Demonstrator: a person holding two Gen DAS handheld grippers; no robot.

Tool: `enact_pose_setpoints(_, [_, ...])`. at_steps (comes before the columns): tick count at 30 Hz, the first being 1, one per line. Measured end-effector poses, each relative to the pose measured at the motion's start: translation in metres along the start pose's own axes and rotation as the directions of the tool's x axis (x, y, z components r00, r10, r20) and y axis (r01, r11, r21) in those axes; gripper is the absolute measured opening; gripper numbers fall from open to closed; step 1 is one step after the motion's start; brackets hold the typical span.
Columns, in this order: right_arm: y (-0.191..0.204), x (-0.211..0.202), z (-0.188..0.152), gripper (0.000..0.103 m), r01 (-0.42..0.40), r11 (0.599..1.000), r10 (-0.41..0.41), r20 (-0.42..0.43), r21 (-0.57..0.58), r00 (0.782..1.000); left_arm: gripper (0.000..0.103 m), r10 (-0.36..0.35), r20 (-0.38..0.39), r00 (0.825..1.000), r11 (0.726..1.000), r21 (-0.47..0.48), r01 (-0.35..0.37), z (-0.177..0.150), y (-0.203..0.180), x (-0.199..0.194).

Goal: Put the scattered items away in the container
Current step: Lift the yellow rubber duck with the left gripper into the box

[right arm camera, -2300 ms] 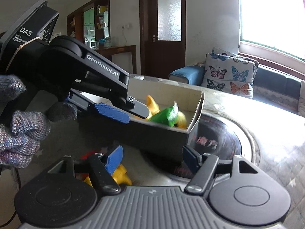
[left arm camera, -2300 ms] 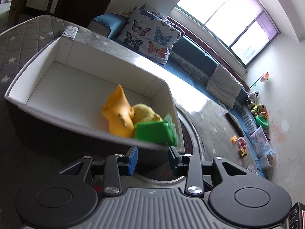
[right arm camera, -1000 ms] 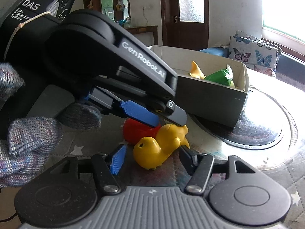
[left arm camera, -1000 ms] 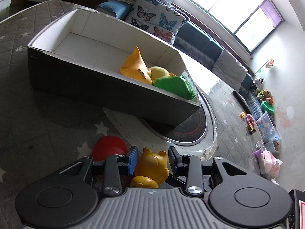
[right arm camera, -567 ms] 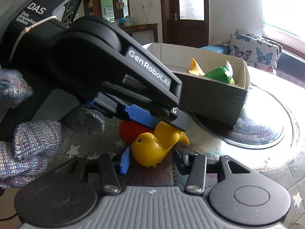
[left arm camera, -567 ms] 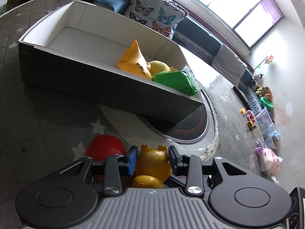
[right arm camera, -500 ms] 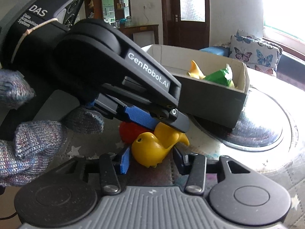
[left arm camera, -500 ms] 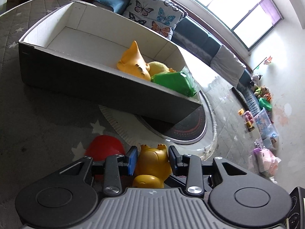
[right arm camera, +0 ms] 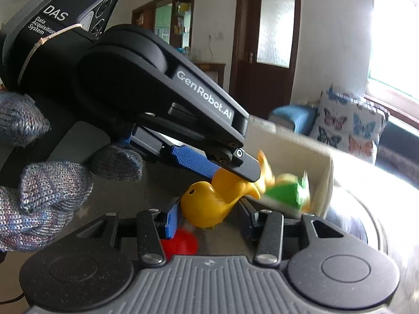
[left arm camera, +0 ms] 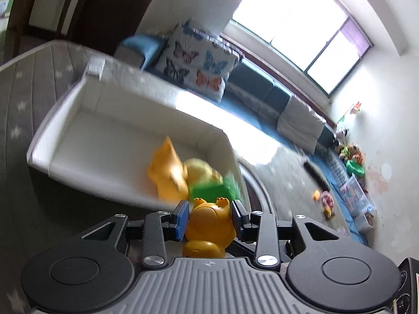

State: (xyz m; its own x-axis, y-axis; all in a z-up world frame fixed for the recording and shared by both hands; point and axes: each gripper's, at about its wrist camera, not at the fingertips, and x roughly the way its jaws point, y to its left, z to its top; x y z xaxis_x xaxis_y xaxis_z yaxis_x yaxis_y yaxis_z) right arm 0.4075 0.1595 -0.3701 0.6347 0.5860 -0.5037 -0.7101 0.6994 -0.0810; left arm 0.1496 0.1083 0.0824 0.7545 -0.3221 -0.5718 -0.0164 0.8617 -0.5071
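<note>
Duck point(left arm camera: 209, 225) | clamped between left claw point(left arm camera: 209, 213) pads | near box point(left arm camera: 78, 120)

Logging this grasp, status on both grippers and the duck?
Left gripper shut on yellow duck, lifted near the box. Right gripper open, empty. Red toy on the table. Path looks clear.

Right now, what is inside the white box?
The white box holds an orange toy, a yellow toy and a green item bunched at one end. The rest shows bare floor. The view is blurred; anything beneath them is covered.
</note>
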Motion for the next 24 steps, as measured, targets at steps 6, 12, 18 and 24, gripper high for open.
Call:
enact_pose_setpoints(6, [-0.008,0.029,0.026,0.047,-0.026,1.0,0.026,-0.002,-0.004,1.0,0.038,0.021,0.042,0.999,0.999,-0.044,-0.019,0.031,0.017,0.014])
enact_pose_setpoints(12, [-0.011,0.061,0.036,0.046,-0.064,0.998,0.064,-0.033,0.001,0.997,0.038,0.053,0.033,0.998,0.992,-0.114,-0.049,0.047,0.045,0.035])
enact_pose_setpoints(18, [-0.014,0.085,0.032,0.046,-0.094,0.995,0.096,-0.072,0.025,0.993,0.038,0.075,0.011,0.997,0.984,-0.16,-0.073,0.05,0.066,0.054])
enact_pose_setpoints(24, [-0.023,0.096,0.031,0.046,-0.116,0.992,0.121,-0.092,0.058,0.988,0.038,0.097,-0.007,0.995,0.977,-0.191,-0.097,0.051,0.079,0.064])
